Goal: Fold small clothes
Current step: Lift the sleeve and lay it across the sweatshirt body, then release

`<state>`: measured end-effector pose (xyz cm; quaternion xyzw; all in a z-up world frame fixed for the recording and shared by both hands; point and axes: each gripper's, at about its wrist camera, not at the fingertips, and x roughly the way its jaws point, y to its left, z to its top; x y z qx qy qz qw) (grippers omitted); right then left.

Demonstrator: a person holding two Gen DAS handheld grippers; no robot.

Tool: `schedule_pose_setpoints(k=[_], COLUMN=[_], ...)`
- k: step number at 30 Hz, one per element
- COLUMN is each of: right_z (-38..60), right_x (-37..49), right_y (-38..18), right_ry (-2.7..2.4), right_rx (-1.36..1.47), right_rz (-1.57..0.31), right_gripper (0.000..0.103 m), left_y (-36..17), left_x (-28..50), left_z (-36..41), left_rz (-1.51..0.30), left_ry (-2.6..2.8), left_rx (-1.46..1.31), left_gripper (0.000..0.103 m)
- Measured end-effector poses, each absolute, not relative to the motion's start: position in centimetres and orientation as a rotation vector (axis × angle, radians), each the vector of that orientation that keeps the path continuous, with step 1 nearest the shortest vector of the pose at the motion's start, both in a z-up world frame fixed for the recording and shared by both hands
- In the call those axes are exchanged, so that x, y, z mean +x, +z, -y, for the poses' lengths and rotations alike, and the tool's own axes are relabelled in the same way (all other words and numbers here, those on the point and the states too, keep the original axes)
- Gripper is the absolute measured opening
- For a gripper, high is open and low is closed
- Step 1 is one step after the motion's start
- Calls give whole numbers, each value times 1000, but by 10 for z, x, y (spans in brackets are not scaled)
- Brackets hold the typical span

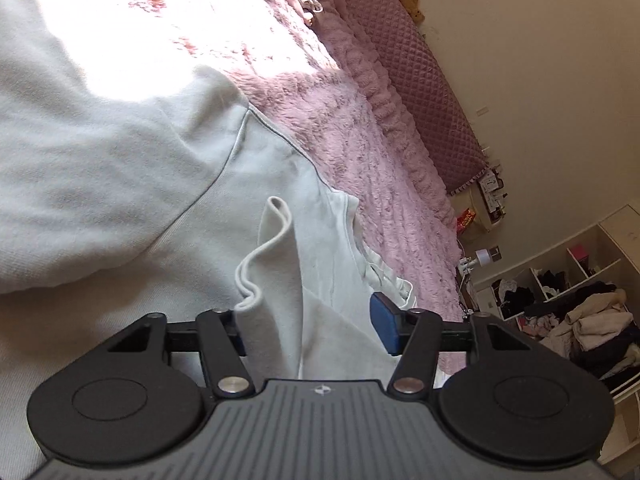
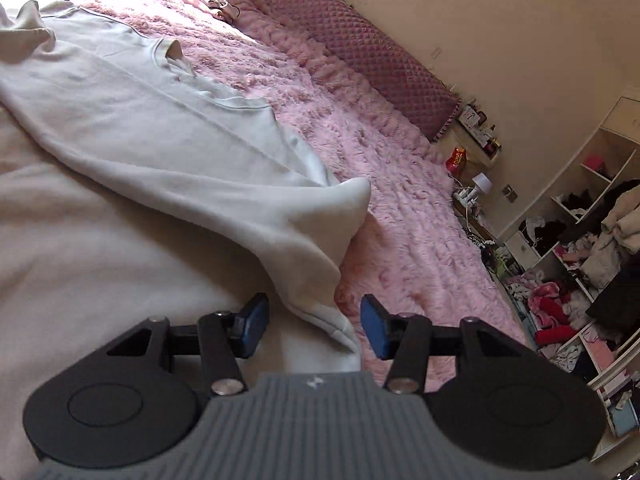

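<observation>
Two grippers: left gripper (image 1: 312, 328) and right gripper (image 2: 314, 326) each straddle the sweatshirt (image 2: 160, 128) hem — we judge both sets of jaws part-open, not yet pinching.

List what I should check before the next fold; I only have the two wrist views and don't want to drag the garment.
1. Fabric between the left gripper's jaws: ok, a fold of the pale grey-white fleece sweatshirt stands there.
2. Left pads pressing firmly on that fold: cannot tell.
3. Right gripper closed on the sweatshirt's edge: not ok, the jaws stand open with the edge lying loose between them.
4. Fluffy pink blanket kept out of the right jaws: cannot tell; it lies right under the edge.
5. Sweatshirt lying flat: not ok, rumpled near the collar.
</observation>
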<state>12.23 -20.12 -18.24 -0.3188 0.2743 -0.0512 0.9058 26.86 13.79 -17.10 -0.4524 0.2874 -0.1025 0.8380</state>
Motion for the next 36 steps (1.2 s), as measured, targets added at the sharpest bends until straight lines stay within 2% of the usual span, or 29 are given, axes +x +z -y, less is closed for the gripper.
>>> schedule_pose_setpoints(k=[1,3,6,8,14,20,22,23,24,25,27,28,29,30,33,36], right_z=[199,203,213,213,205,207,207,207,207,206,206,206,205,205,206,206], right_x=[129,136,138,135,127,126,126,126,126,127,131,132,134,135,135,134], right_y=[-180,-177,-168,-167,-177,-175,-175,-175,-175,-175,-176,-177,-177,-177,-176,-177], right_ry=[-111,-119,-158,-158,-136,-143,-145,-158,-165,-171,-172,-174,-175,-175,-177,-177], right_rx=[-656,-627,-548,-539,-547,-535,-546,-559,-568,-575,-568,-568,-570,-573,-558,-561], right_rz=[-571,-597,-616,-611,-653,-672,-663,-652,-644,-641,-646,-647,-647,-649,-658,-657], right_gripper=[40,0,0,0,0,0,7,18,25,25,25,25,24,24,19,19], left_y=[-166,-154,-141,-142,-176,-179,-177,-177,-175,-176,-174,-173,-169,-163,-145,-150], left_x=[265,250,226,215,213,203,210,213,217,223,233,240,242,240,215,206], left_z=[-135,-133,-140,-146,-156,-155,-157,-159,-160,-159,-159,-157,-155,-153,-152,-152], left_rz=[-579,-494,-376,-363,-534,-541,-553,-554,-552,-549,-550,-546,-533,-499,-313,-321], left_ry=[-231,-228,-208,-167,-16,-43,-48,-38,-36,-43,-70,-109,-118,-128,-139,-71], left_rx=[-927,-880,-868,-883,-897,-882,-894,-890,-888,-888,-885,-877,-864,-844,-819,-797], left_gripper=[7,7,6,6,6,9,14,23,26,30,31,30,12,3,4,4])
